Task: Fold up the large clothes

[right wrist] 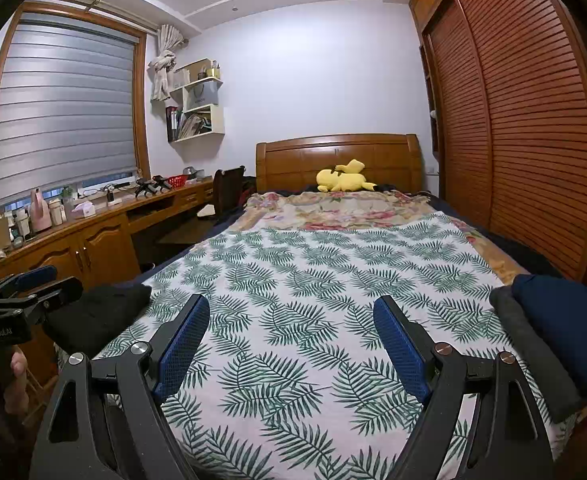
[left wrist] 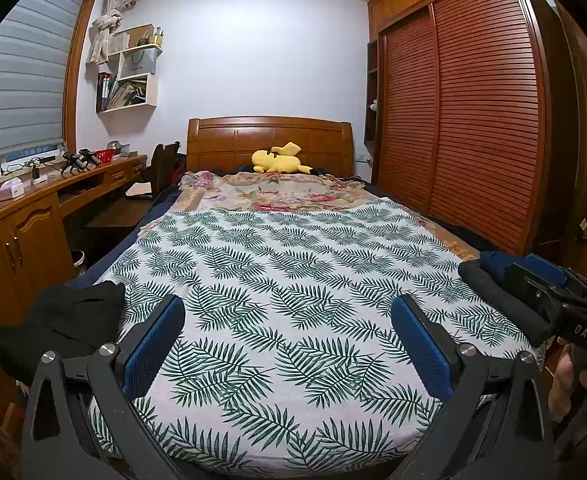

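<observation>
A leaf-patterned sheet (left wrist: 289, 280) covers the bed, also in the right wrist view (right wrist: 313, 300). A black garment (left wrist: 61, 324) lies crumpled at the bed's near left corner (right wrist: 97, 312). Folded dark grey (left wrist: 501, 300) and navy clothes (right wrist: 565, 328) lie stacked at the near right edge. My left gripper (left wrist: 289, 340) is open and empty above the sheet's near end. My right gripper (right wrist: 293, 340) is open and empty too. The right gripper's body shows at the right of the left wrist view (left wrist: 561, 304); the left gripper shows at the left of the right wrist view (right wrist: 21, 296).
A yellow plush toy (left wrist: 277, 160) lies by the wooden headboard (left wrist: 269, 136) above a floral blanket (left wrist: 269, 192). A wooden desk with cabinets (left wrist: 33, 216) runs along the left. A slatted wardrobe (left wrist: 461, 112) stands at the right.
</observation>
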The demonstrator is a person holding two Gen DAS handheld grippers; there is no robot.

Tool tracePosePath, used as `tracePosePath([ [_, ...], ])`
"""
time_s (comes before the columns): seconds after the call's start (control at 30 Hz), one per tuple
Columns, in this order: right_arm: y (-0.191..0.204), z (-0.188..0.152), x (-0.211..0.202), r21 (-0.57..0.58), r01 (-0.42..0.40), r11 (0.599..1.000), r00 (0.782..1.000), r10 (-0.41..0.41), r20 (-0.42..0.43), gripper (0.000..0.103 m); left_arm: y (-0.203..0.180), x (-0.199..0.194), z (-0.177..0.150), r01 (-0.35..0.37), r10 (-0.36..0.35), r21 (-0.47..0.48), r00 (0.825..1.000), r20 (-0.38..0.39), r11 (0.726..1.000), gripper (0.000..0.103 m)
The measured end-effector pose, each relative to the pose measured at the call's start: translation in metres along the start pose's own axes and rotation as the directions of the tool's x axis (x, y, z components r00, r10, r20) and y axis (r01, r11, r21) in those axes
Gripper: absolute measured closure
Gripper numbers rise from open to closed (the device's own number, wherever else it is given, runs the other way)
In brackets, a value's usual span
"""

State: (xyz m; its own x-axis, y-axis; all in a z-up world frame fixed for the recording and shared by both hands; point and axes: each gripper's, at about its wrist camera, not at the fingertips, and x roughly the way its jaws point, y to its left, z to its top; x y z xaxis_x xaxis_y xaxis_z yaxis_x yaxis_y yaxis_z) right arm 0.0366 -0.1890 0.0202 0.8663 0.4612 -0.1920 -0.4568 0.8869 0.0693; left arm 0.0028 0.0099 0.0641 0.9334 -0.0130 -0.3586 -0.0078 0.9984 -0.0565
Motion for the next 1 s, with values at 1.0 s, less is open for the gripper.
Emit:
tracePosePath([
  [1.0, -0.0060, -0.0013, 0.0021, -0.016, 0.006, 1.000, 1.000, -0.006, -0.002, 0.018, -0.0012, -0.0036, -0.0011, -0.005, 0.005, 0.002, 1.000, 0.006, 1.000, 0.000],
])
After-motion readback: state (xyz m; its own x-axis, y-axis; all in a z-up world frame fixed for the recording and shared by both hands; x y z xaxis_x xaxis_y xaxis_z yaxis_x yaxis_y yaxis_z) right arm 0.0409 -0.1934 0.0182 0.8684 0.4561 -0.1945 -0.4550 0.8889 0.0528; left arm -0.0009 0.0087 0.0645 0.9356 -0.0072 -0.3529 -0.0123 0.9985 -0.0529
